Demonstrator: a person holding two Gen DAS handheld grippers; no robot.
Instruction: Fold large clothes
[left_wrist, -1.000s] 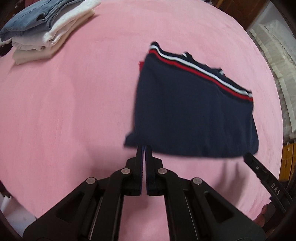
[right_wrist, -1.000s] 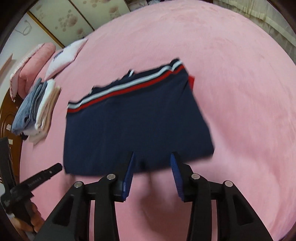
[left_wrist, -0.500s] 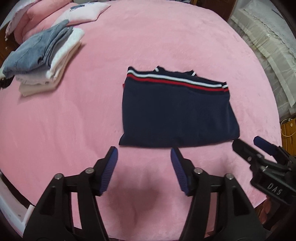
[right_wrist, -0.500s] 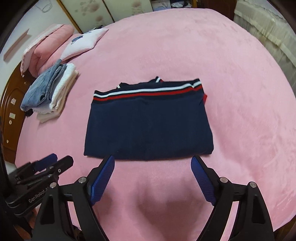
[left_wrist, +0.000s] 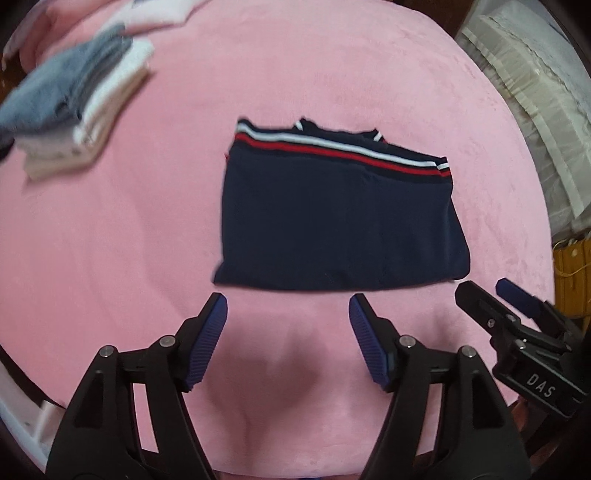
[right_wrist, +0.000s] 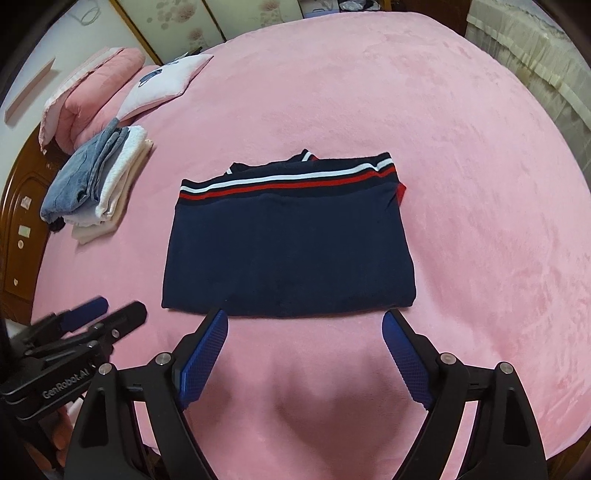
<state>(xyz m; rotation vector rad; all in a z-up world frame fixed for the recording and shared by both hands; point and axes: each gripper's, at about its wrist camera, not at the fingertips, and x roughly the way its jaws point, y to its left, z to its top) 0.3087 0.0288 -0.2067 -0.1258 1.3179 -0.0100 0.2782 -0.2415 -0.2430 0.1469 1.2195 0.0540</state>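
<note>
No container is to be seen in either view; the clothes are borne by the pink bed (right_wrist: 424, 122) alone.

A navy sweater (right_wrist: 288, 247) is laid flat and folded into a rough rectangle near the middle of the bed. Its long axis is run from 9 o'clock to 3 o'clock in the right wrist view. The edge with the white and red stripes (right_wrist: 295, 181) is turned toward 12 o'clock, and the plain folded edge toward 6 o'clock. A little red cloth is shown at the 3 o'clock end of the stripes.

A stack of folded clothes (right_wrist: 92, 177), denim on top of pale pieces, is set at 10 o'clock from the sweater, well apart from it. Pillows (right_wrist: 110, 85) are placed beyond the stack, toward 11 o'clock.

The right gripper (right_wrist: 304, 321) is held just beside the sweater's plain edge, at 6 o'clock from it; its jaws are spread wide and nothing is grasped.

The left gripper (left_wrist: 288, 306) is held likewise at 6 o'clock from that edge. Its jaws are opening, and only bare bed is seen between them.
</note>
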